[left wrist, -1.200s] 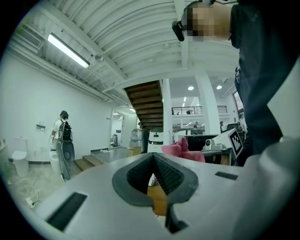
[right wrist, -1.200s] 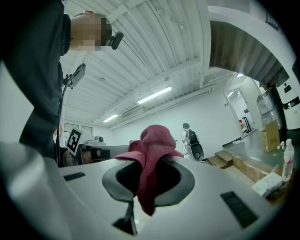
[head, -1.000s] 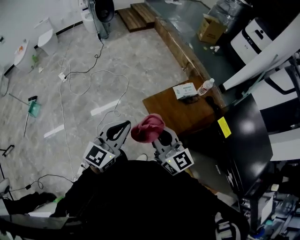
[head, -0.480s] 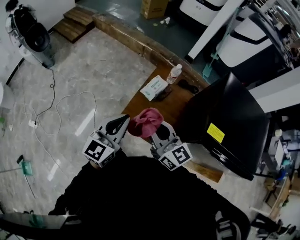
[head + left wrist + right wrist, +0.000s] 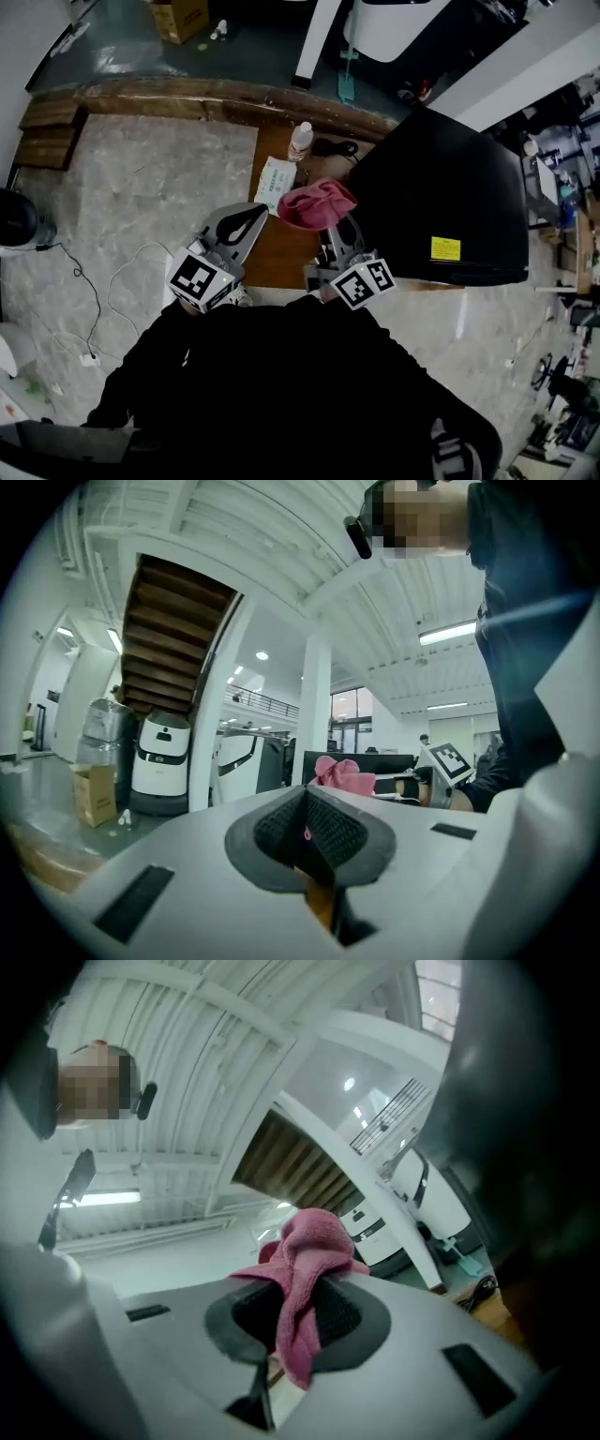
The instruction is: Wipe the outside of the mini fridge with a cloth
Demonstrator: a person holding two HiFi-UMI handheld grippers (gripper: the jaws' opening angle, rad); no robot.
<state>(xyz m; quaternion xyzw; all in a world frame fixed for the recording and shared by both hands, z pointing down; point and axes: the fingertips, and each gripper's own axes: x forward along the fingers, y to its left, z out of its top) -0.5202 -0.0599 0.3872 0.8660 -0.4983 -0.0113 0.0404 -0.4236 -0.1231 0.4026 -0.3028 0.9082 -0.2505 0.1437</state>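
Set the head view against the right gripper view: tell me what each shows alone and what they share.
Head view only: the left gripper, a plastic bottle, a white packet and the yellow sticker on the black mini fridge. Right gripper view only: a ceiling strip light, the staircase underside, and a close look at the jaws shut on a fold of the pink cloth. Both: the pink cloth, bunched above the right gripper that holds it.
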